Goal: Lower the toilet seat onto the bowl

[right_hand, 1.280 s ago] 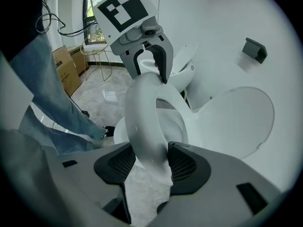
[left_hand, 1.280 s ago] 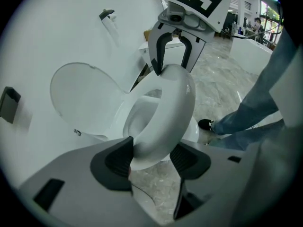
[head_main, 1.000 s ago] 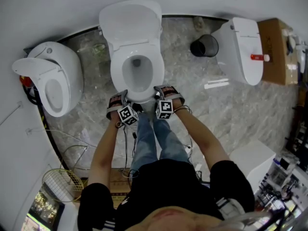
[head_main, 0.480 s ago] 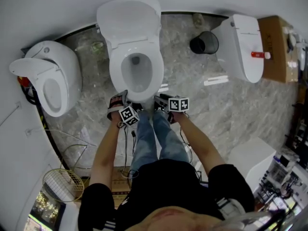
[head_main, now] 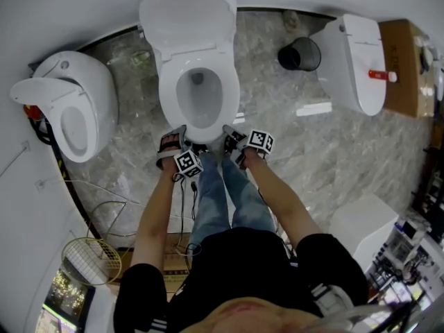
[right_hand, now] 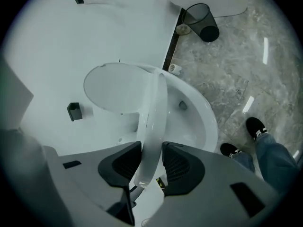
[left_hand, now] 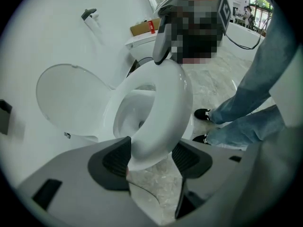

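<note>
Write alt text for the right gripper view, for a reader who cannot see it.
The right gripper, whose jaws have just been closing, clamps the front rim of a white toilet seat, seen edge-on and raised above the open bowl. The lid stands up behind; a black bin sits on the marble floor.

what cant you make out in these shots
Head view: where the left gripper meets the toilet seat is hidden under the gripper's own body.
Left gripper view: a mosaic patch covers whatever is at the seat's far edge.
Right gripper view: the small dark wall fitting is too small to name.
</note>
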### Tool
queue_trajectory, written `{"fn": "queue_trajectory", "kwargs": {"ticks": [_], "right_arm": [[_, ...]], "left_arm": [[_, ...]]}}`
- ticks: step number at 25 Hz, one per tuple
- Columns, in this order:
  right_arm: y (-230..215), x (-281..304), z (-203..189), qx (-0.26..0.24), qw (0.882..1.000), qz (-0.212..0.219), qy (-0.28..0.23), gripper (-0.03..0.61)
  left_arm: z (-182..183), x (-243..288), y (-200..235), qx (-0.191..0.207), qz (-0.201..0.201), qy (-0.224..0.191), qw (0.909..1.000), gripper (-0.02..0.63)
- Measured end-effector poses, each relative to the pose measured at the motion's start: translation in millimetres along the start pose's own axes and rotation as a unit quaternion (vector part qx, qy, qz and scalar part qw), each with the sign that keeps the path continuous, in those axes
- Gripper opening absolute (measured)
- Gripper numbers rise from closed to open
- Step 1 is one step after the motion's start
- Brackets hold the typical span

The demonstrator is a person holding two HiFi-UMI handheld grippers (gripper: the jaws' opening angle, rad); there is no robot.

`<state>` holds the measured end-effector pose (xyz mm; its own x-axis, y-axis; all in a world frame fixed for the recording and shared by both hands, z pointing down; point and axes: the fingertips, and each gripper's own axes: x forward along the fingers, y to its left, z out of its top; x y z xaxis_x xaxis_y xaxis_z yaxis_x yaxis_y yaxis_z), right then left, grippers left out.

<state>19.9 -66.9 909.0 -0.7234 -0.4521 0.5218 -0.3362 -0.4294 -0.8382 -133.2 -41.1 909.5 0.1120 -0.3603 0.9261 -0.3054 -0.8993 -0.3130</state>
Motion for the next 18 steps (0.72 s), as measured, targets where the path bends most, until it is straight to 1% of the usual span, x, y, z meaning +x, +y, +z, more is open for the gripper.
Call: {"fn": "queue_trajectory", "kwargs": {"ticks": [2,3,4,5,6,7,8,9,10,11,12,13,14,15,16,17,18], "right_arm": [[-3,1,0,-0.003,1.0,-0.005,0.003,0.152],[-5,2,-1,-0.002,1.0,-0.01,0.004,0.152],[-7,2,-2,0.003,1.0,-0.016,0.004,0.152],[-10,1,-2,0.008,1.0,-0.022,0.005,0.15],[-13,2,-3,0.012,1.0,-0.025,0.005,0.149],[-16,2,-3,0.013,1.0,-0.026,0.006,0.149],[-18,3,-3,0.013,1.0,-0.027,0.006,0.149],[-18,4,-4,0.013,0.999,-0.029,0.006,0.149],[-19,4,-5,0.015,0.999,-0.031,0.006,0.149],[-21,5,-6,0.017,0.999,-0.033,0.006,0.149],[-22,5,-7,0.019,0.999,-0.033,0.006,0.147],[-24,5,-7,0.021,0.999,-0.033,0.006,0.147],[-26,5,-7,0.023,0.999,-0.033,0.006,0.146],[-28,5,-8,0.024,0.999,-0.033,0.006,0.146],[-30,5,-8,0.026,0.999,-0.035,0.007,0.146],[-32,6,-9,0.027,0.999,-0.036,0.007,0.146],[-34,7,-10,0.027,0.999,-0.035,0.008,0.146]], "left_arm": [[-7,-1,2,-0.018,0.014,0.019,0.9996,0.268],[-15,-2,3,-0.041,0.023,0.039,0.9981,0.268],[-26,-4,1,-0.078,0.028,0.063,0.9946,0.268],[-41,-5,-4,-0.13,0.025,0.089,0.9872,0.268],[-57,-5,-13,-0.196,0.014,0.113,0.9739,0.269],[-71,-5,-24,-0.276,-0.007,0.128,0.9526,0.273],[-82,-5,-34,-0.364,-0.033,0.129,0.9218,0.273],[-86,-6,-42,-0.454,-0.065,0.115,0.8812,0.273],[-83,-8,-46,-0.542,-0.101,0.082,0.8305,0.273],[-73,-9,-49,-0.624,-0.141,0.034,0.7681,0.273],[-61,-10,-50,-0.694,-0.179,-0.022,0.6969,0.275],[-50,-11,-47,-0.748,-0.206,-0.076,0.6264,0.278],[-41,-12,-40,-0.785,-0.221,-0.122,0.5659,0.28],[-35,-12,-33,-0.808,-0.227,-0.16,0.5195,0.281],[-30,-11,-26,-0.822,-0.23,-0.189,0.4856,0.283],[-26,-8,-19,-0.831,-0.232,-0.213,0.4591,0.29],[-24,-5,-13,-0.84,-0.23,-0.229,0.4354,0.29]]}}
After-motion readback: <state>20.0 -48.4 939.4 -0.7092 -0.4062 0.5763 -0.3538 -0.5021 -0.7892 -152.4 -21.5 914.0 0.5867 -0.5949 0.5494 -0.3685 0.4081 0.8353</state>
